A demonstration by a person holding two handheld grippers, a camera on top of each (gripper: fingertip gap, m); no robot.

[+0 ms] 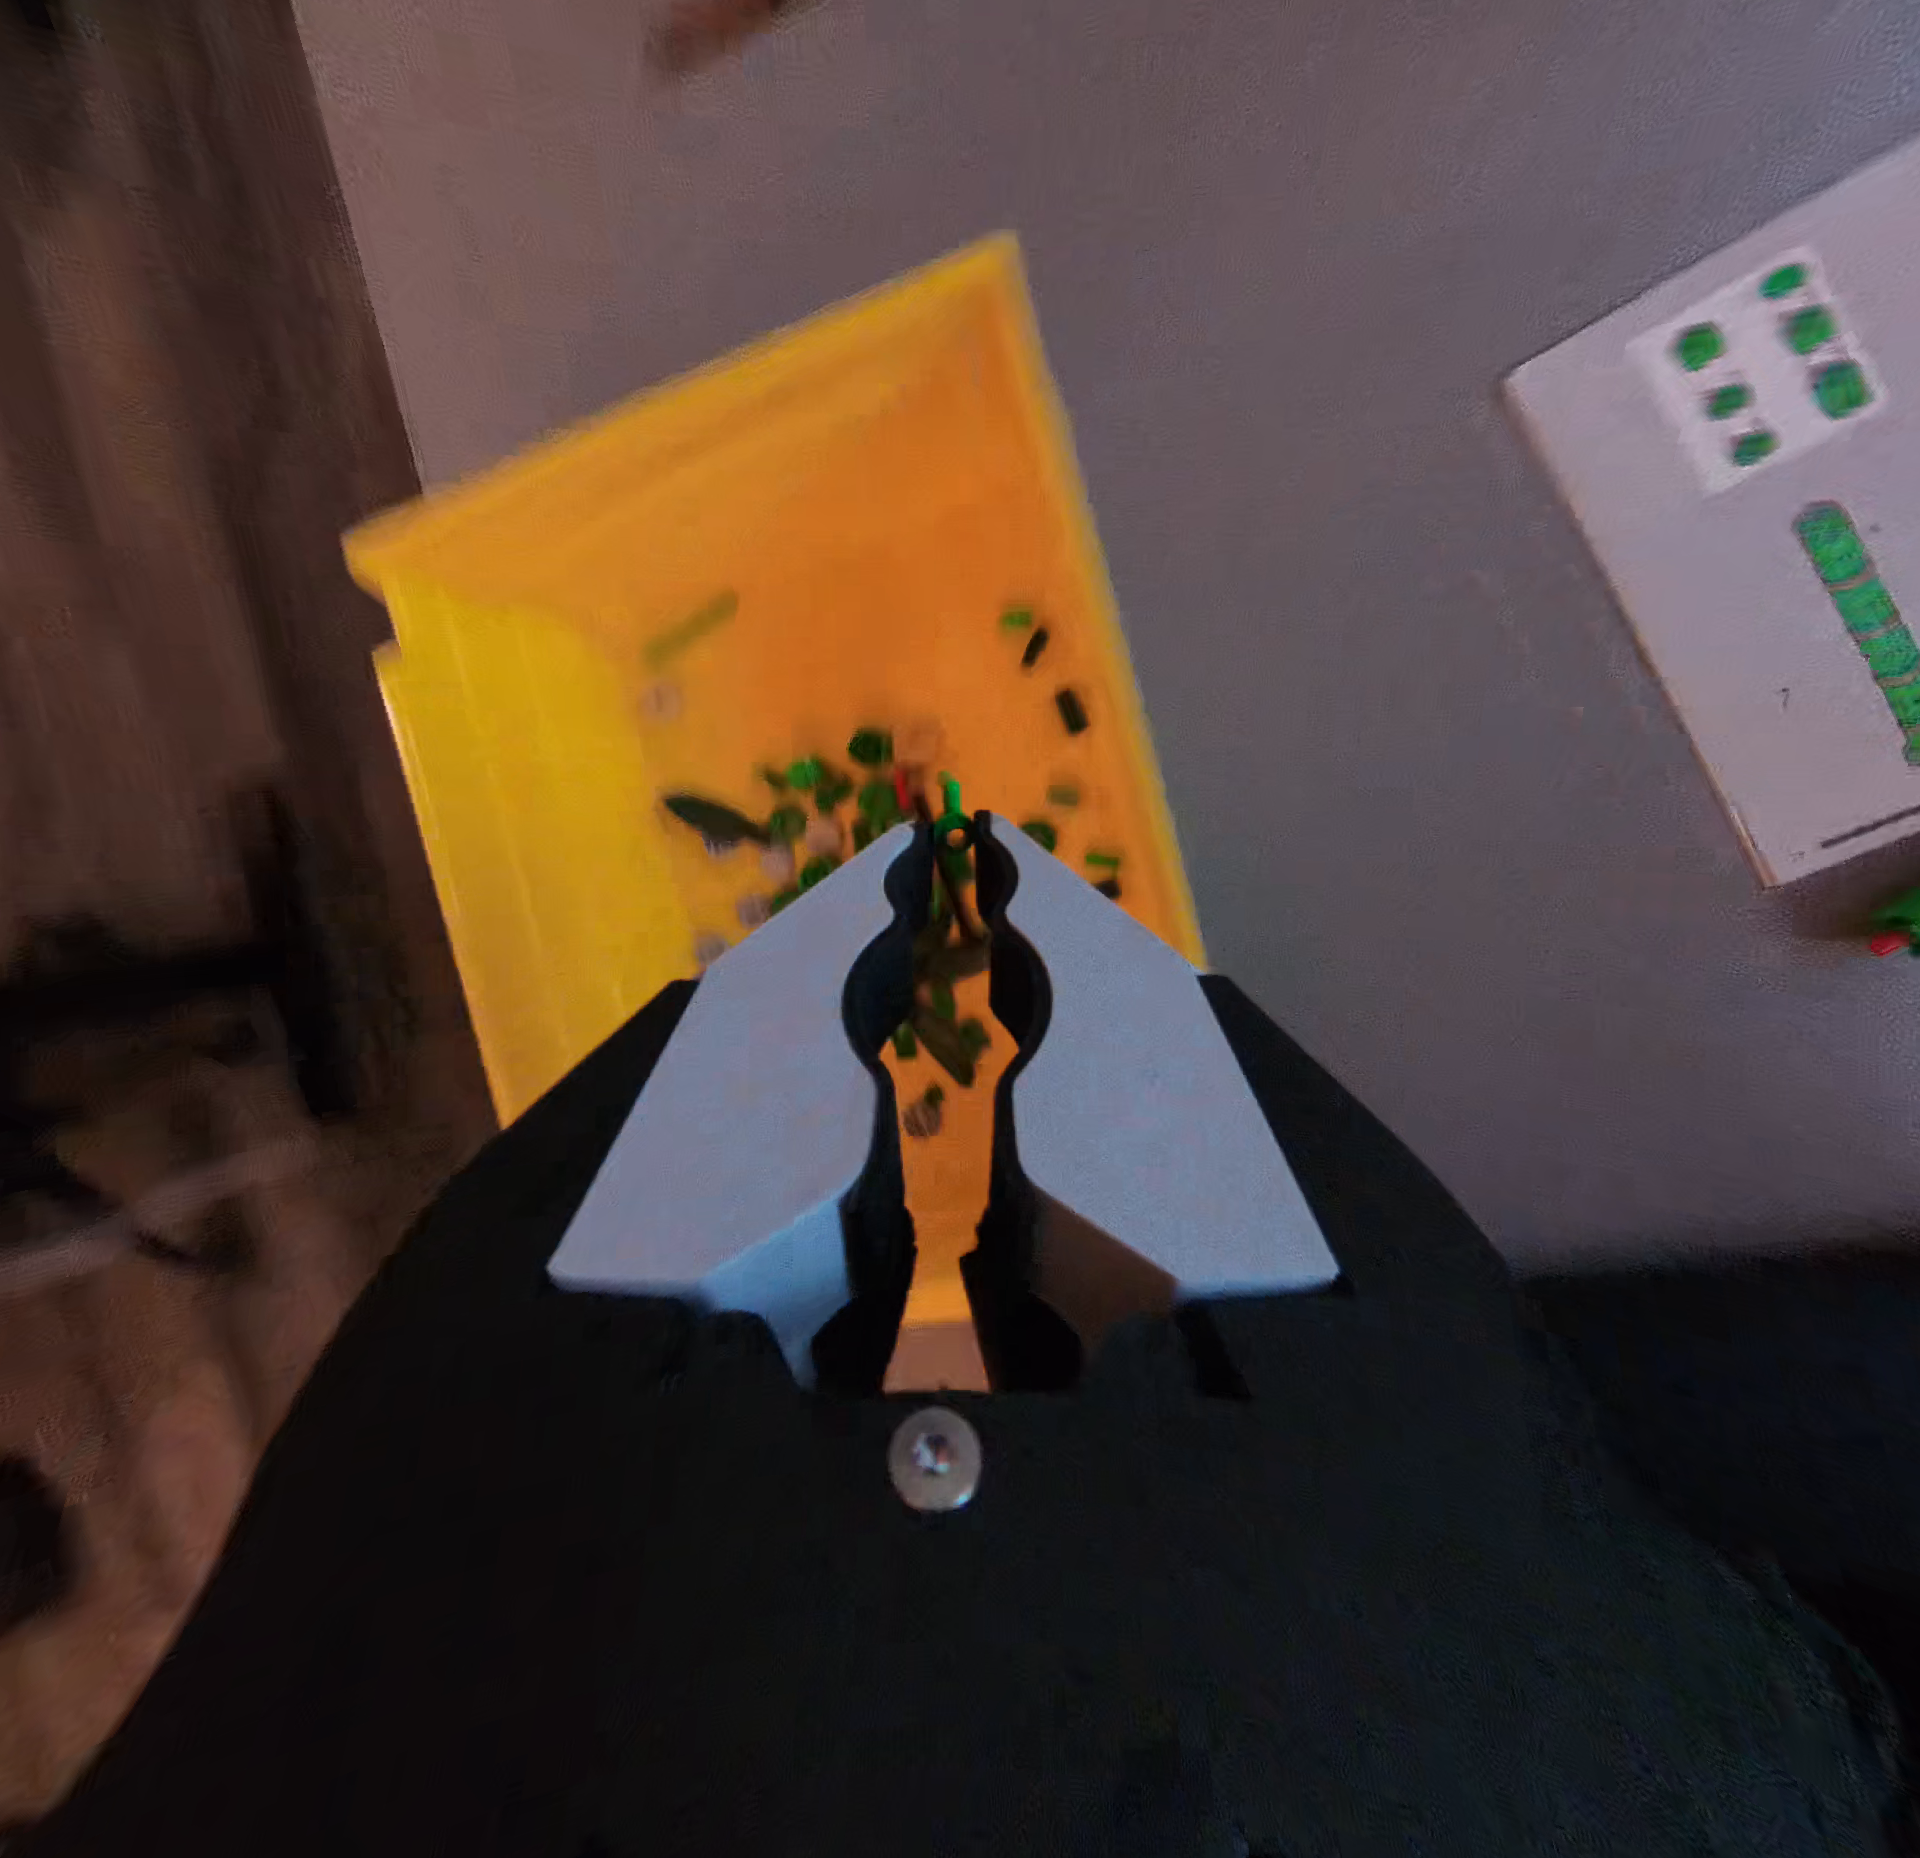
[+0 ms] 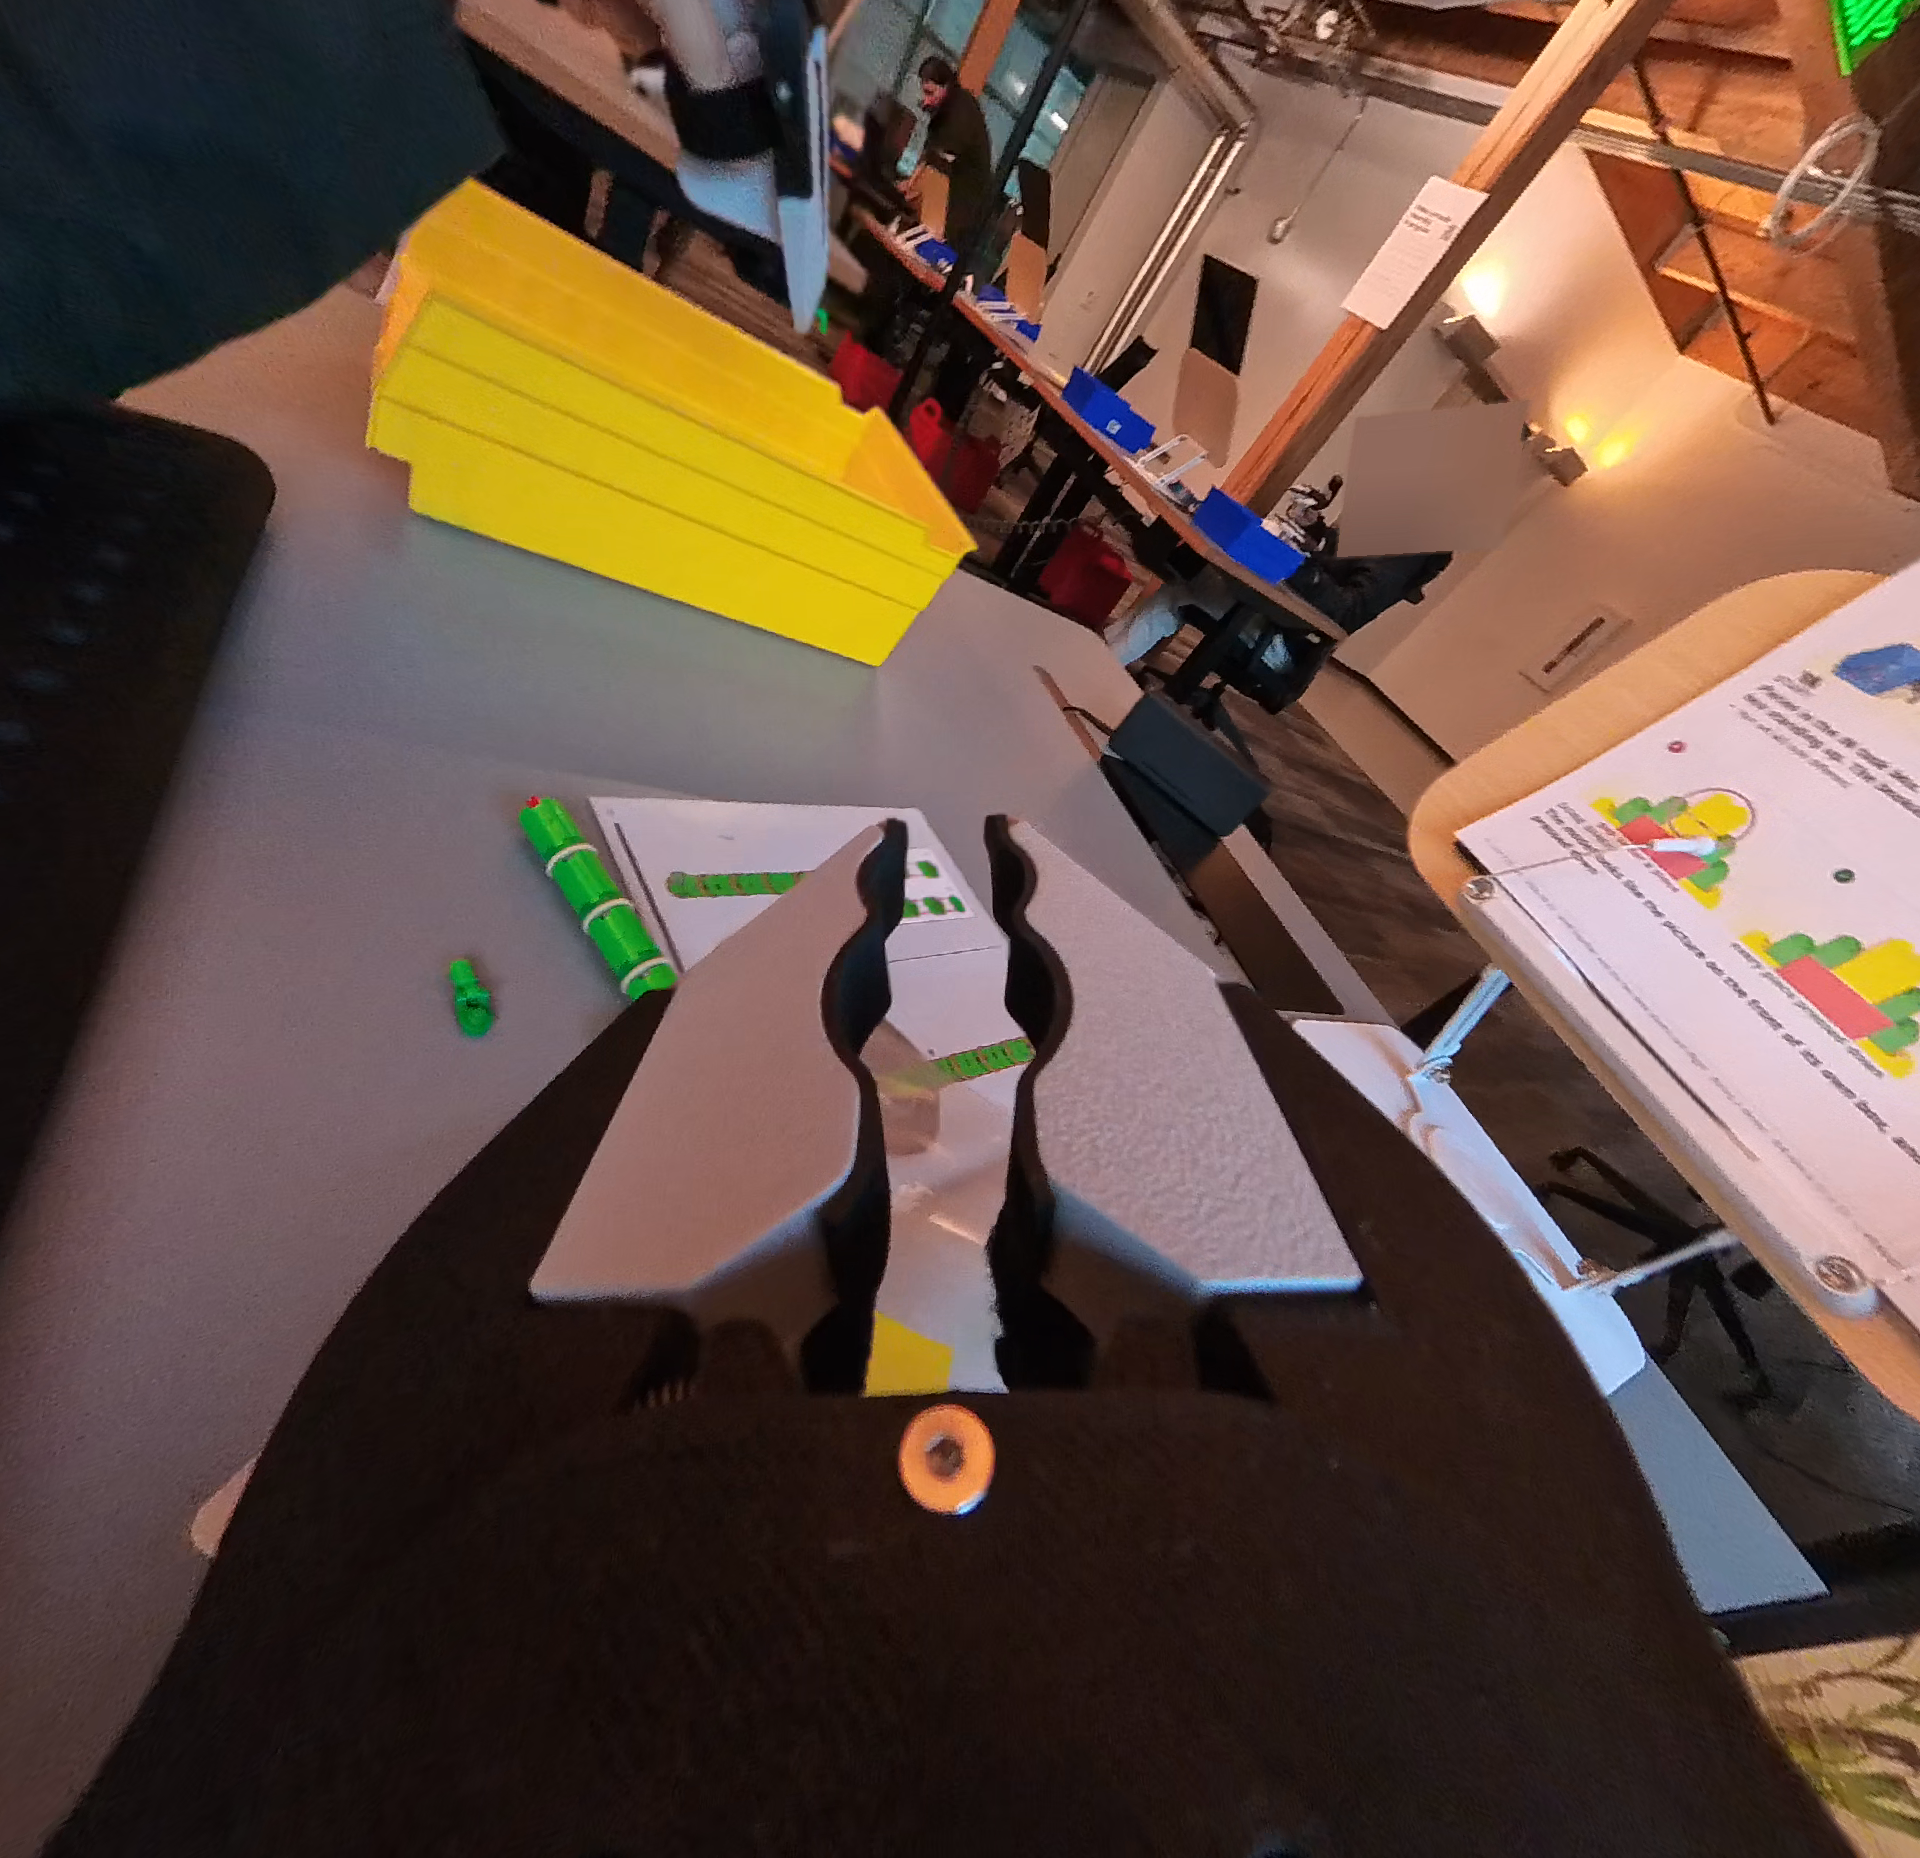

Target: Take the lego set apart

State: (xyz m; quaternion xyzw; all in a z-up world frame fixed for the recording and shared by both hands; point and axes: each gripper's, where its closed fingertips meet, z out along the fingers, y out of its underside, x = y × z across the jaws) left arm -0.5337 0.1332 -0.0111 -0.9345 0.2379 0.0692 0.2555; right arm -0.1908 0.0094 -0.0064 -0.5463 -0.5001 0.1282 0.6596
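Note:
My left gripper (image 1: 951, 834) is shut on a small green lego piece (image 1: 948, 806) and holds it above the yellow bin (image 1: 582, 811). Several loose green and dark pieces (image 1: 831, 800) lie in the bin. In the right wrist view the left gripper (image 2: 805, 291) hangs over the same bin (image 2: 665, 520). A long green lego rod with pale bands (image 2: 594, 899) lies on the grey table, with a small loose green piece (image 2: 470, 998) to its left. My right gripper (image 2: 943, 832) is open and empty, above the instruction sheet (image 2: 790, 852) to the right of the rod.
The instruction sheet also shows at the right of the left wrist view (image 1: 1714, 603). A board with a printed lego page (image 2: 1745, 925) stands at the right. The table edge (image 2: 1101, 686) drops off beyond the sheet. A black pad (image 2: 94, 665) lies at the left. My hands' fingertips stand some 35 cm from each other.

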